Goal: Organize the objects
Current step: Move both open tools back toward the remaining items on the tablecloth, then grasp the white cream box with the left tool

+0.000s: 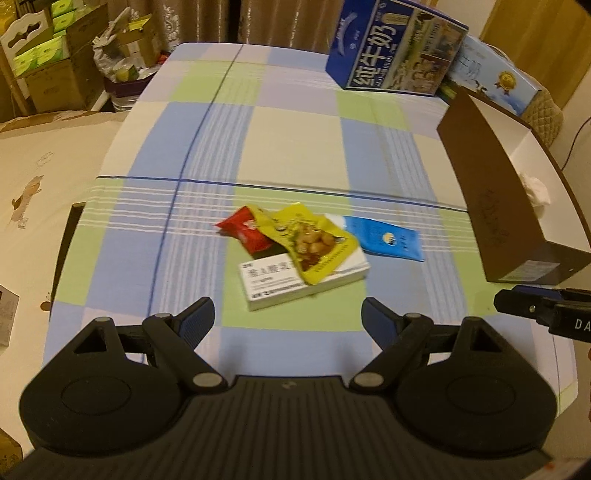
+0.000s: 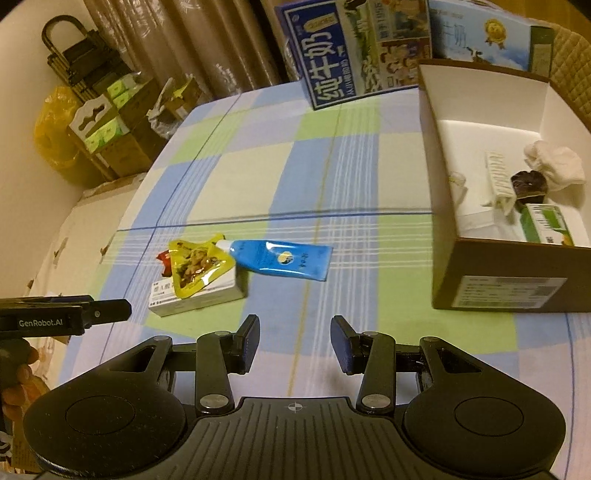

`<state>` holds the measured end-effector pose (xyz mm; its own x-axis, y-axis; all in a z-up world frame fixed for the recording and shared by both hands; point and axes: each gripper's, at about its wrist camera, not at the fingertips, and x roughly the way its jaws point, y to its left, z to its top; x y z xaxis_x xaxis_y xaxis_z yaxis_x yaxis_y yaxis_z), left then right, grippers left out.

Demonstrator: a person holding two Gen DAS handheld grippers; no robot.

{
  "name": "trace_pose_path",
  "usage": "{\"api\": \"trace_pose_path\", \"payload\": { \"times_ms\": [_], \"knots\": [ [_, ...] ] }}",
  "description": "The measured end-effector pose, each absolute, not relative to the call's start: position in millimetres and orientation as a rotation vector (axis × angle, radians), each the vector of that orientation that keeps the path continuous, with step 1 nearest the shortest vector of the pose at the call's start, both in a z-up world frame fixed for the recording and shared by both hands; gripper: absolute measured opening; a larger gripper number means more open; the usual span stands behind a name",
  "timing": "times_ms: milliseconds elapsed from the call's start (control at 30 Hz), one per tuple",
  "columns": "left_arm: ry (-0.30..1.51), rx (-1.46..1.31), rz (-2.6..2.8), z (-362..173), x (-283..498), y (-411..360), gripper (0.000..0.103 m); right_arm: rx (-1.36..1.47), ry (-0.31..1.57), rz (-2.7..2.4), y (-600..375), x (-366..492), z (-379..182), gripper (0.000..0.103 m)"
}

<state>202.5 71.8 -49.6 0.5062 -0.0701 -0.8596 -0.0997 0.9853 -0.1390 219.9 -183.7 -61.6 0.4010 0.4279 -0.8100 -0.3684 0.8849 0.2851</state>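
Checked tablecloth [image 1: 295,147] bears medicine box [image 1: 280,286], blue tube [image 1: 384,240], carton [image 2: 480,291].

Home, a lived-in room used partly for storage. Table covered with a checked cloth [image 1: 295,140] in blue, green and cream. Brown patterned curtains [image 1: 207,22] hang behind it. Stacked cardboard boxes [image 1: 55,81] with green tissue packs [image 1: 44,55] stand in the corner, a yellow plastic bag [image 2: 55,129] beside them. Milk cartons [image 1: 399,48], retail gift packs, sit at the table's far edge. A quilted chair back [image 1: 546,114] shows at the right. Warm, dim indoor light. Cream cloth with cartoon print [image 1: 37,177] lies to the left.
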Motion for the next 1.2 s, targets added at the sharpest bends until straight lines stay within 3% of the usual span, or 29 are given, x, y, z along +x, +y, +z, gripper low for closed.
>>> {"api": "trace_pose_path", "payload": {
  "times_ms": [833, 1200],
  "knots": [
    [0.996, 0.029, -0.294, -123, 255, 84, 0.084, 0.126, 1.100, 0.349, -202, 217, -76, 0.040],
    [1.049, 0.041, -0.440, -131, 223, 51, 0.081, 0.154, 1.115, 0.282, -222, 211, -80, 0.040]
  ]
}}
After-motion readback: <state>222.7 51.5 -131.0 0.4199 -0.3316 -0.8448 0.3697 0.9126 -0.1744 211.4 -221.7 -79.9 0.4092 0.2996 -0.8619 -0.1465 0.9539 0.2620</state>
